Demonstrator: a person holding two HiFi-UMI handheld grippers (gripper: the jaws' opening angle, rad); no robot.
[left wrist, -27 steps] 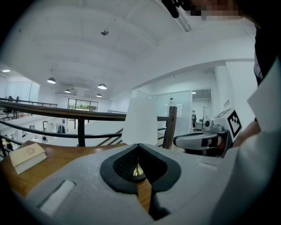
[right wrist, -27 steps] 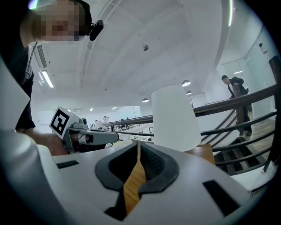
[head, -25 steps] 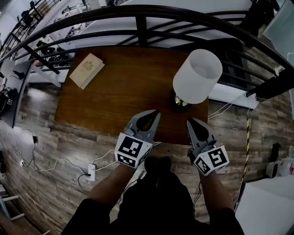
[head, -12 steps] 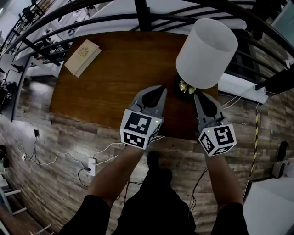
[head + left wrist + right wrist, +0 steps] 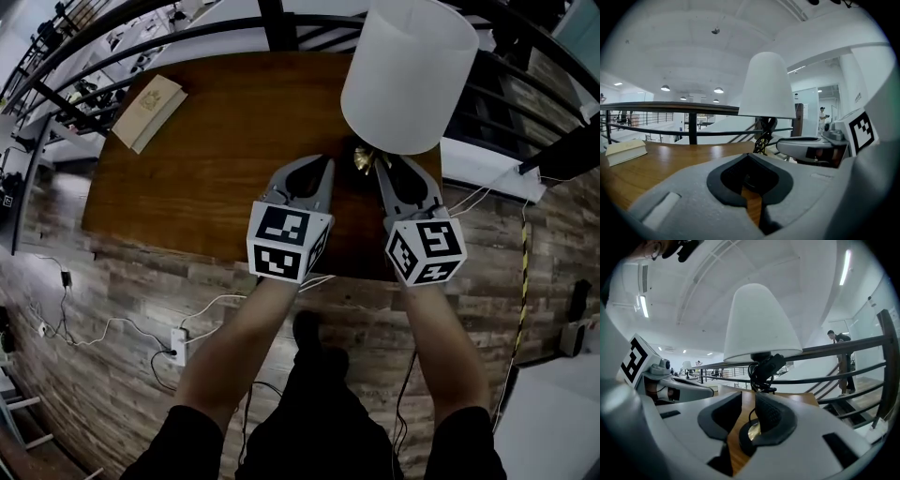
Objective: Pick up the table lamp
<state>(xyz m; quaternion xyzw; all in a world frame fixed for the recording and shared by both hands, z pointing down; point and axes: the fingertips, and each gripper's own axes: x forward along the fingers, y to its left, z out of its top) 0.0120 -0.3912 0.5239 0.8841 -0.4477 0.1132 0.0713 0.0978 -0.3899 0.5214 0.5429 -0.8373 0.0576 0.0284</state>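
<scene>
The table lamp has a white shade (image 5: 410, 70) over a brass base (image 5: 364, 159) and stands at the far right of the wooden table (image 5: 216, 141). My right gripper (image 5: 392, 171) is just in front of the base, its tips beside it. Its jaws are opening, and between them in the right gripper view (image 5: 746, 420) I see only wood, the dark cord and a glint of brass farther on. My left gripper (image 5: 323, 169) is left of the base with its fingers together and nothing in them (image 5: 749, 180). The shade (image 5: 766, 86) stands ahead and to the right.
A tan book (image 5: 145, 111) lies at the table's far left corner. A black railing (image 5: 272, 14) runs behind the table, close to the lamp. White cords and a power strip (image 5: 178, 345) lie on the plank floor beside my legs. A person (image 5: 841, 357) stands far off.
Both grippers have moved forward over the table and down towards the lamp's base. The right gripper's jaws have parted; the left looks the same.
</scene>
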